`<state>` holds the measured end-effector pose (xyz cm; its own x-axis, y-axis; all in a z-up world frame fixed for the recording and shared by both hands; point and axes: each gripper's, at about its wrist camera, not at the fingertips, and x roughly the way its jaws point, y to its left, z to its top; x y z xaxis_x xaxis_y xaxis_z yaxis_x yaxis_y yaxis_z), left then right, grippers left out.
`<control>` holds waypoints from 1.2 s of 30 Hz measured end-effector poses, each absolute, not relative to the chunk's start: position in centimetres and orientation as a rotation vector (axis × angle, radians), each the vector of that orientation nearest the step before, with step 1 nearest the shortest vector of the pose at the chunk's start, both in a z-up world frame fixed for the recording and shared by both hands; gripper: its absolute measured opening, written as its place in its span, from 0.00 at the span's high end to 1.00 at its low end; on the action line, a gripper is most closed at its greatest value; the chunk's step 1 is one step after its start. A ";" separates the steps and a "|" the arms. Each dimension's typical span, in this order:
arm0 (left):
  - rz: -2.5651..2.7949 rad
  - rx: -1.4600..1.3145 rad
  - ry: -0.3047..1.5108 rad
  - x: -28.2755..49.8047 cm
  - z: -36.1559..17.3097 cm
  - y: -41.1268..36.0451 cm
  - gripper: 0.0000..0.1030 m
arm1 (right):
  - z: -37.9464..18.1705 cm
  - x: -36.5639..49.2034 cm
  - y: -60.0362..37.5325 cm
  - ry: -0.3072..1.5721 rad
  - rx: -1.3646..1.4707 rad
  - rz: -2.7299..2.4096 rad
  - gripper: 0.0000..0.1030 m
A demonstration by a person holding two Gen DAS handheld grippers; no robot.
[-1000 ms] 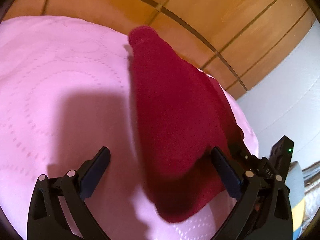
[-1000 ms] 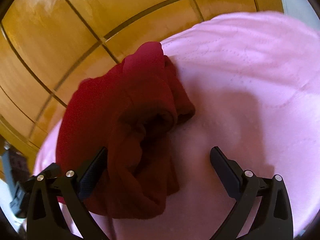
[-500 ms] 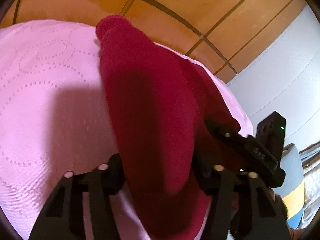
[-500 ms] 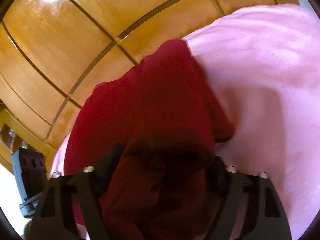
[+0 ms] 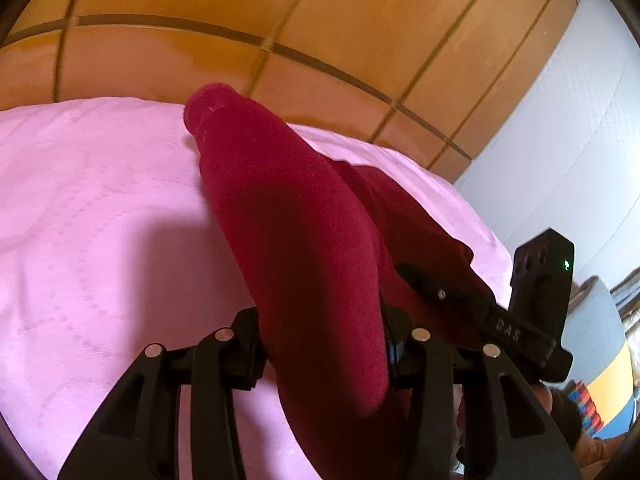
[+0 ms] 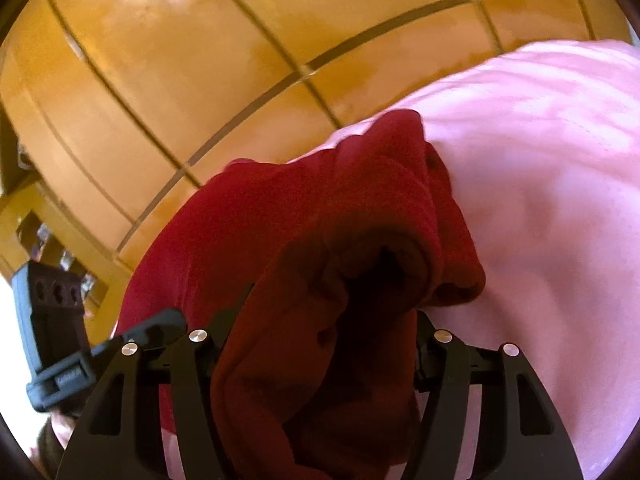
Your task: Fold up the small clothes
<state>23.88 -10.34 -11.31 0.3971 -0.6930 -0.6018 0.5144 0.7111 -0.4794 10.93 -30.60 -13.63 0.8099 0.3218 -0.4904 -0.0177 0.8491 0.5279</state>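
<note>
Both tools are clamped down on the same piece of clothing right now. The left tool (image 5: 320, 352) has its two black fingers pinched in tight on one end of the red garment (image 5: 288, 216), and the fabric bulges up between them and runs away from the camera as a long rounded roll. The right tool (image 6: 316, 344) is doing the same on its end, fingers squeezed into a thick bunched wad of the cloth (image 6: 320, 248). In the left wrist view the other tool (image 5: 540, 300) pokes in on the right side with a small green light on it.

The garment looks like a soft, fuzzy knit, deep red, folded over itself with a dark hollow showing in the right wrist view. Its far end rests on the pink bedspread (image 5: 100, 208), which has a stitched dotted circle pattern. Behind it is a glossy wooden headboard (image 6: 200, 80) with dark grooves forming panels.
</note>
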 end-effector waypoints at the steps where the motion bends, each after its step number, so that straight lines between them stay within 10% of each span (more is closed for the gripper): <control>1: -0.757 -0.232 0.862 23.9 -11.0 -9.6 0.58 | -13.5 10.9 -29.9 0.605 0.519 0.202 0.40; 15: -0.624 -0.259 0.897 23.0 -14.7 -3.6 0.56 | -13.9 13.4 -23.4 0.667 0.357 0.262 0.40; 18: -0.585 -0.238 0.895 22.6 -15.3 -3.5 0.40 | -14.2 12.8 -24.1 0.689 0.373 0.223 0.19; 25: -0.444 -0.117 0.863 20.1 -14.8 -3.5 0.03 | -13.9 10.2 -27.5 0.679 0.444 0.063 0.09; 36: -0.312 0.058 0.751 14.0 -11.7 -3.1 0.02 | -10.7 4.1 -24.7 0.611 0.246 -0.048 0.04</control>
